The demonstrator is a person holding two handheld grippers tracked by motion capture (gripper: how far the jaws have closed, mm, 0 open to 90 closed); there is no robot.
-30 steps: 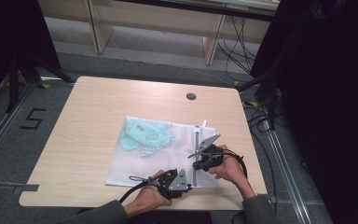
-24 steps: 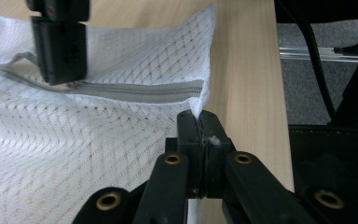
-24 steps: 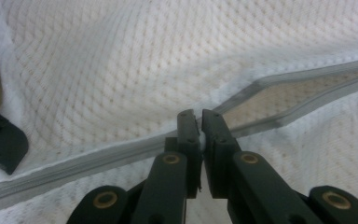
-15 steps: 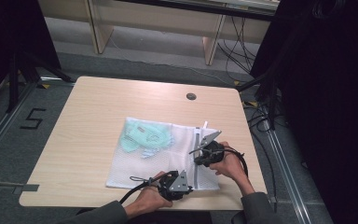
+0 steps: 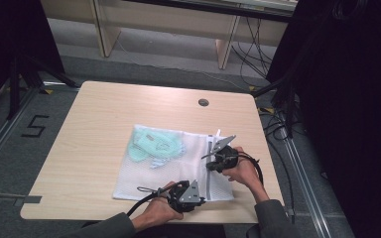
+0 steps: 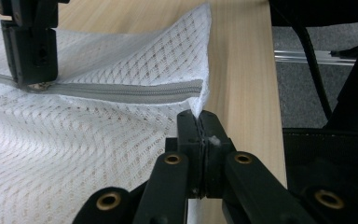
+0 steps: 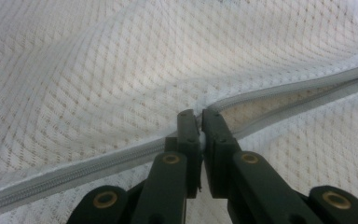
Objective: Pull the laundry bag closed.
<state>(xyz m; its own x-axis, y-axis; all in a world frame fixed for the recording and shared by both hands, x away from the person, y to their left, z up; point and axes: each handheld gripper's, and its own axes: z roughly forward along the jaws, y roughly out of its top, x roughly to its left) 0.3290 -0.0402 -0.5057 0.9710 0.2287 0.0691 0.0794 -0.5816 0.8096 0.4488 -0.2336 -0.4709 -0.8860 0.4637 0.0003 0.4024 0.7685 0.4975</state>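
A white mesh bag (image 5: 178,171) lies on the wooden table (image 5: 104,114) with a teal garment (image 5: 156,145) inside. A grey zipper (image 5: 209,183) runs along its right side. My left gripper (image 5: 202,198) is shut on the bag's near corner, and in the left gripper view its tips (image 6: 199,117) pinch the mesh just past the zipper's end (image 6: 121,91). My right gripper (image 5: 210,162) is shut on the zipper's slider partway along; its tips (image 7: 196,115) sit where the closed zipper (image 7: 98,163) splits into open tracks (image 7: 284,95). The left gripper view shows those right jaws farther off.
A round cable hole (image 5: 203,102) sits near the table's far edge. Black cables (image 5: 278,124) trail on the floor at the right. Wooden furniture legs (image 5: 225,47) stand behind the table. A "5" (image 5: 33,126) is marked on the floor at the left.
My right gripper has edged slightly toward the far side along the zipper line. The left gripper has stayed in place on the bag's corner.
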